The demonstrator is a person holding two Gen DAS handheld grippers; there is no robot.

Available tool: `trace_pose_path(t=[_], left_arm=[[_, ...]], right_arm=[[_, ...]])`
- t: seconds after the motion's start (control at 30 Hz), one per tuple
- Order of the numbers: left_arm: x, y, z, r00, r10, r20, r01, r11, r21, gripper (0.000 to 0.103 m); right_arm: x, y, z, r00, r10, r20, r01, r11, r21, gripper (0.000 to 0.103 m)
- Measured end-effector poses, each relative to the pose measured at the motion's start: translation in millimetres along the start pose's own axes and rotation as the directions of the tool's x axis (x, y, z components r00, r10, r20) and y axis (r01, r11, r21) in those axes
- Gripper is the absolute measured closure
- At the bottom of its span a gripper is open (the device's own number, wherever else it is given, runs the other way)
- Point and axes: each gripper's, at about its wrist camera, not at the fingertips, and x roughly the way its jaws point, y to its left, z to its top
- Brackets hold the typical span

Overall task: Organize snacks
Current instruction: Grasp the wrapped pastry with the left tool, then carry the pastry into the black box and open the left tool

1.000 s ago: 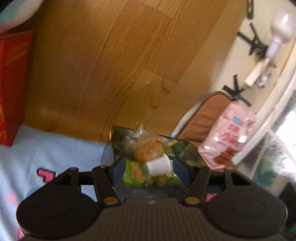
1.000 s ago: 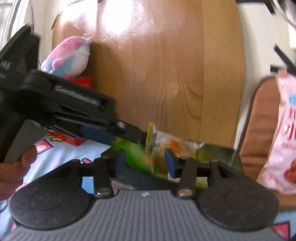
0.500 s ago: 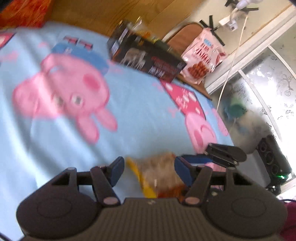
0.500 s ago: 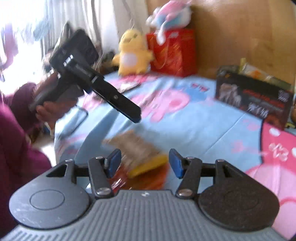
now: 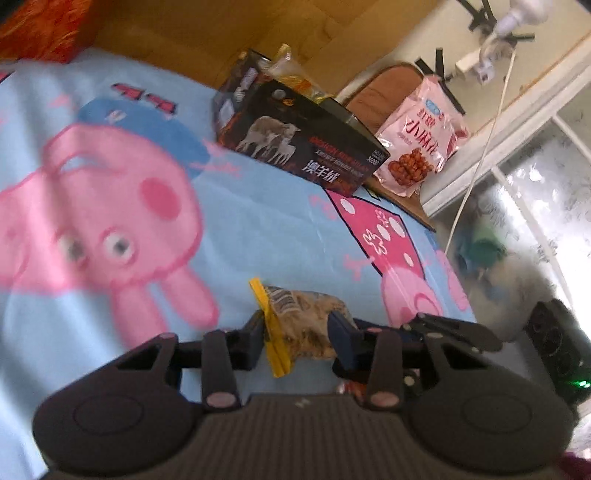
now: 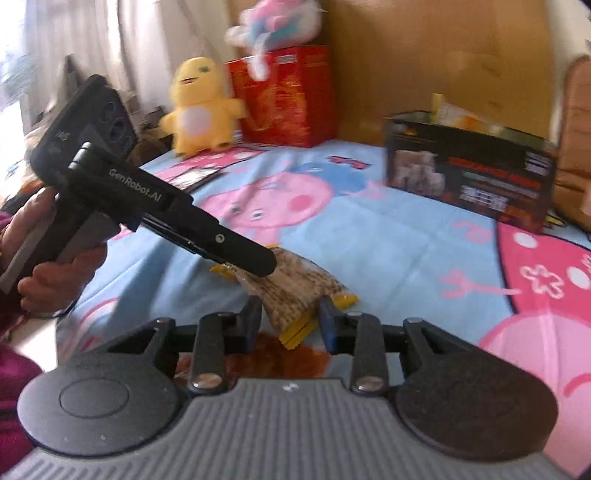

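A clear snack bag with yellow edges lies on the Peppa Pig blanket. My left gripper is open, its fingers on either side of one end of the bag. My right gripper is open, its fingers around the other end of the same bag. The left gripper also shows in the right wrist view, held by a hand over the bag. A black box holding snack packets stands at the far edge of the blanket; it also shows in the right wrist view.
A pink snack bag leans on a brown chair right of the box. A red box, a yellow plush and a pink-blue plush sit at the back left. A wooden headboard rises behind. An orange packet lies under my right gripper.
Both grippers left the black box, where the left one had held a green snack packet, swung back across the blanket and now sit low around the yellow-edged bag.
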Motion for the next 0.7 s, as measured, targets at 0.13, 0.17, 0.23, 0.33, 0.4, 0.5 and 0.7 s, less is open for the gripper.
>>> trace_pose_path(t=[0.13, 0.17, 0.23, 0.33, 0.4, 0.5, 0.7], left_arm=[[23, -1, 20, 1.0, -0.014, 0.009, 0.014, 1.0, -0.002, 0.067], [28, -3, 24, 1.0, -0.012, 0.011, 0.012, 1.0, 0.0, 0.067], [39, -9, 32, 1.0, 0.005, 0.021, -0.006, 1.0, 0.025, 0.067], [51, -17, 40, 0.999, 0.026, 0.03, -0.028, 0.998, 0.062, 0.067], [55, -18, 45, 0.999, 0.03, 0.025, -0.031, 0.998, 0.059, 0.067], [53, -18, 50, 0.999, 0.018, 0.026, -0.019, 0.999, 0.051, 0.067], [36, -39, 86, 0.993, -0.033, 0.112, 0.022, 0.995, 0.101, 0.067]], right_arm=[[7, -23, 2, 0.996, -0.092, 0.02, 0.091, 0.994, 0.056, 0.065], [9, -27, 1, 0.993, -0.115, 0.025, 0.114, 0.992, 0.052, 0.059], [12, -35, -1, 0.987, -0.156, 0.036, 0.154, 0.987, 0.051, 0.058], [15, -42, 1, 0.986, -0.162, 0.044, 0.159, 0.986, 0.057, 0.061], [18, -43, 3, 0.981, -0.189, 0.05, 0.187, 0.981, 0.049, 0.071], [21, -47, 8, 0.976, -0.21, 0.061, 0.207, 0.977, 0.047, 0.077], [9, -50, 24, 0.956, -0.23, 0.183, 0.23, 0.973, 0.022, 0.079]])
